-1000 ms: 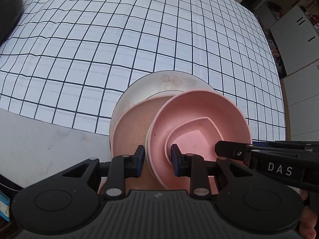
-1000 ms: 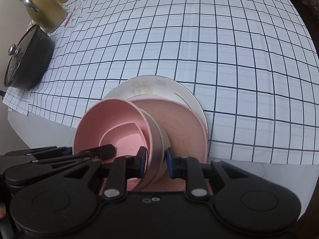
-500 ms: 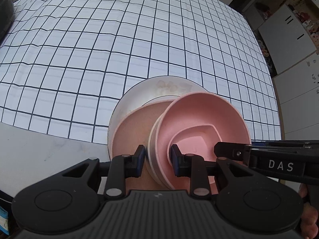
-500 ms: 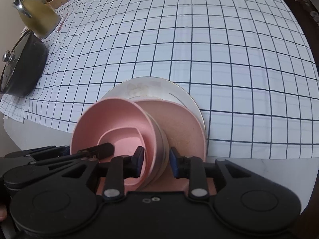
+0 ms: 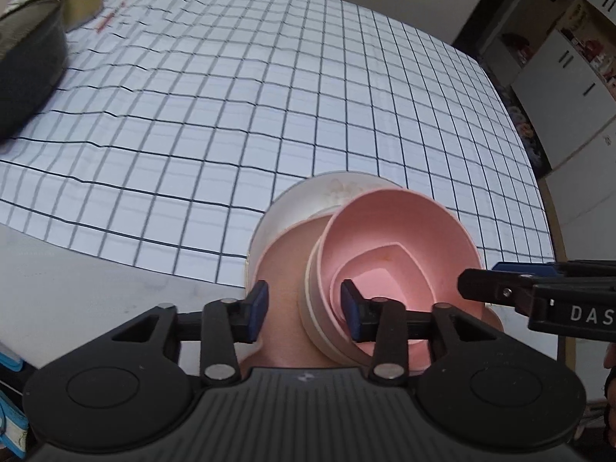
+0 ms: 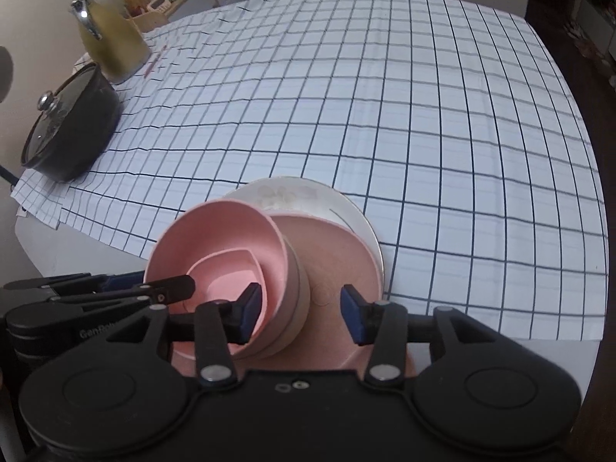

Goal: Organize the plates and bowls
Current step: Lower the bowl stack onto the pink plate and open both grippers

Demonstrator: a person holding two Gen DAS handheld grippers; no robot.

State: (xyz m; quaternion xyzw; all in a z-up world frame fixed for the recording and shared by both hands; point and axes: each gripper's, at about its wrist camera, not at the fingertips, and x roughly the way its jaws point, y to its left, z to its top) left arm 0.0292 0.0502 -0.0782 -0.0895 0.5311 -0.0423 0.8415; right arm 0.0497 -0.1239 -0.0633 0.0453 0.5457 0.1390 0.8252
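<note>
A stack stands at the near edge of the checked cloth: white plate (image 5: 308,196) (image 6: 292,196), pink plate (image 5: 285,254) (image 6: 338,254), then a cream bowl (image 5: 312,308) (image 6: 296,308) holding nested pink bowls (image 5: 404,231) (image 6: 215,238). My left gripper (image 5: 304,310) straddles the bowls' left wall, one pad inside and one outside. Its jaws are opening and the outer pad stands off the wall. My right gripper (image 6: 301,312) straddles the opposite wall the same way. Its jaws are also opening, with a wide gap at the outer pad. Each view shows the other gripper's fingers (image 5: 500,288) (image 6: 165,292) at the bowl.
A black lidded pot (image 6: 65,123) (image 5: 27,65) and a yellow-green jug (image 6: 111,42) stand at the table's far left. The checked tablecloth (image 6: 423,115) covers most of the table, with bare tabletop (image 5: 77,269) near me. White cabinets (image 5: 569,57) stand at the right.
Both grippers' jaws have widened from a pinch on the bowl walls to a loose straddle. Both have drawn back and up a little. The stack stays put.
</note>
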